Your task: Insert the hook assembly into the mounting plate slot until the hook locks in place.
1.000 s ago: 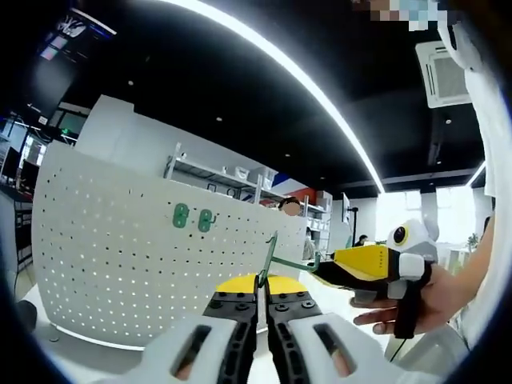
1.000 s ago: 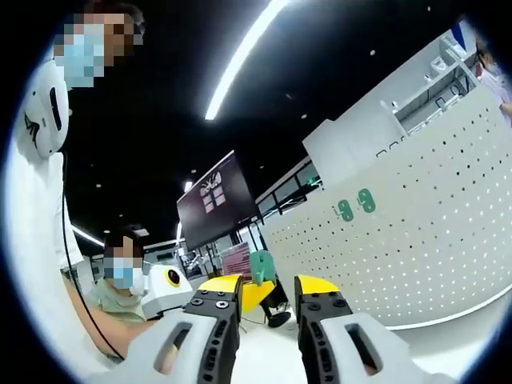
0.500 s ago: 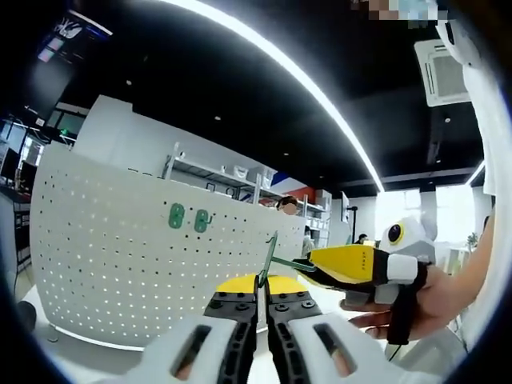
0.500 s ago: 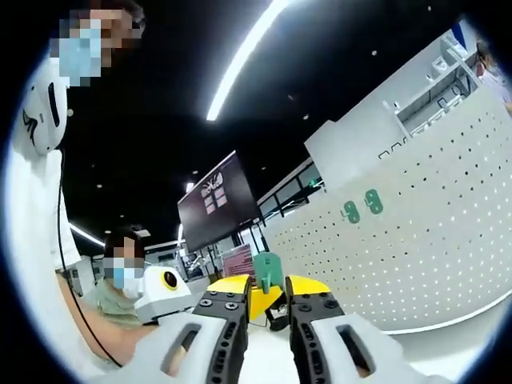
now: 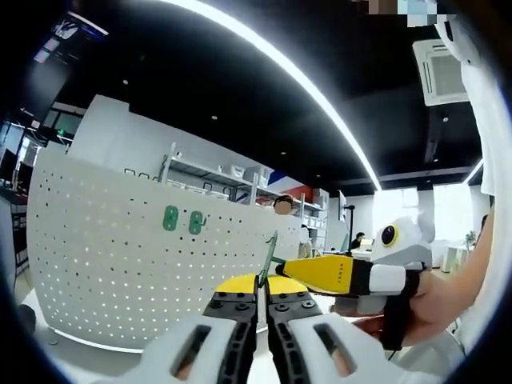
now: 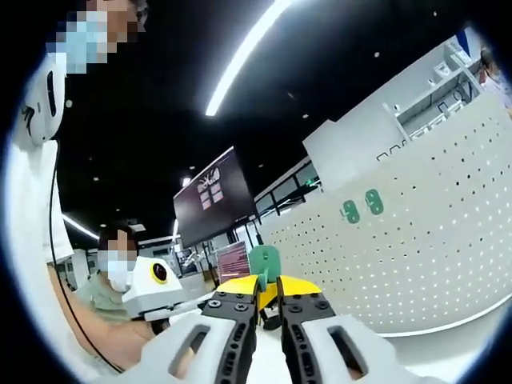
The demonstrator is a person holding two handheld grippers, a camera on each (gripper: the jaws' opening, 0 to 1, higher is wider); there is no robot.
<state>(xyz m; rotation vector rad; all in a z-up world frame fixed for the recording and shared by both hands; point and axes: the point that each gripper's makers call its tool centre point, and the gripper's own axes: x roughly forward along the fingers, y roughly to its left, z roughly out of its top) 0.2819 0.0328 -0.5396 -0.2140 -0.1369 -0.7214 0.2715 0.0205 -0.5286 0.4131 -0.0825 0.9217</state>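
A thin green hook assembly (image 5: 270,252) is held up in front of the white perforated mounting plate (image 5: 104,264). My left gripper (image 5: 262,282) is shut on its lower end. My right gripper (image 5: 282,268) reaches in from the right, its yellow jaws closed on the hook's side. In the right gripper view the hook's green plate (image 6: 264,260) sticks up between the nearly closed jaws of my right gripper (image 6: 267,284), and the mounting plate (image 6: 424,256) curves away on the right. Two green pieces (image 5: 182,220) (image 6: 362,206) sit mounted high on the plate.
A person's hand (image 5: 424,308) grips the right gripper's handle, with a white sleeve (image 5: 488,120) above it. Another seated person (image 6: 108,288) is at the left, behind the left gripper's body (image 6: 160,288). A dark wall screen (image 6: 212,200) hangs beyond.
My right gripper's jaws closed from wide apart onto the green hook, and it moved in closer to the left gripper. The left gripper kept its hold.
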